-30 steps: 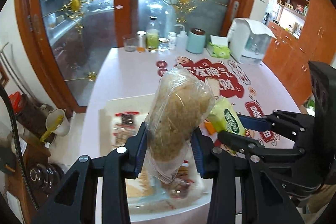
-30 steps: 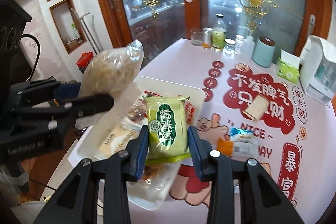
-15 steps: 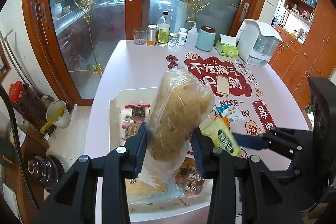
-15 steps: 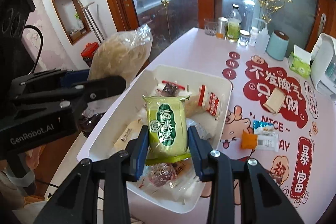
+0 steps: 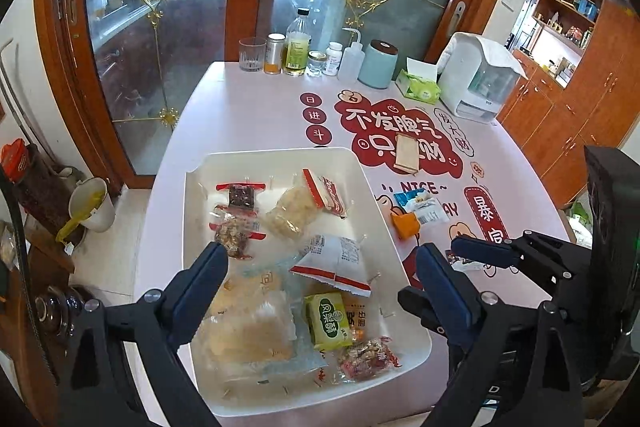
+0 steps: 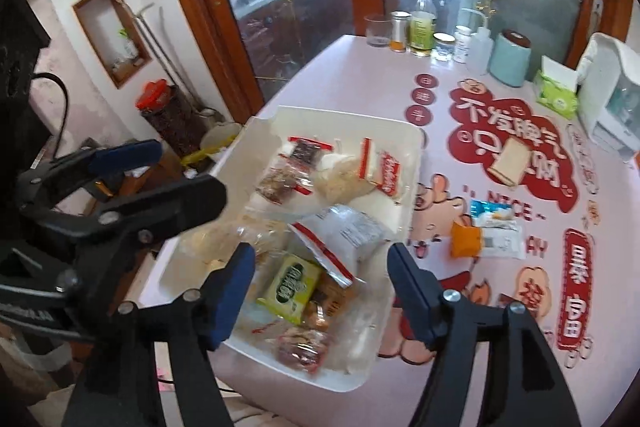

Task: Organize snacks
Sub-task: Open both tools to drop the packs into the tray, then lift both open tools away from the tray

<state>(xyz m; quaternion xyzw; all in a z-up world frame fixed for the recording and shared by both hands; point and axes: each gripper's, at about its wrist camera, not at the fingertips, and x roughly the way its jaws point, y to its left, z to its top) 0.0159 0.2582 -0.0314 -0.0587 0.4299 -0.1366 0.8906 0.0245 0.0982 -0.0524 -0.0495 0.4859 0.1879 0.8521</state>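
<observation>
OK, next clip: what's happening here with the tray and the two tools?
A person is sorting snacks into a white tray on a pink table. Both tools are opening with nothing between their jaws: the left tool over a clear bag of beige snacks, the right tool over a green packet. Both snacks lie in the tray. A few packets remain on the table.

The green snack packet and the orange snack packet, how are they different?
The green snack packet lies inside the white tray, piled among other snacks; the orange snack packet lies outside it on the pink table. The green one shows white writing; the orange one looks plain. Both are small wrapped snacks, and neither gripper is holding them.
</observation>
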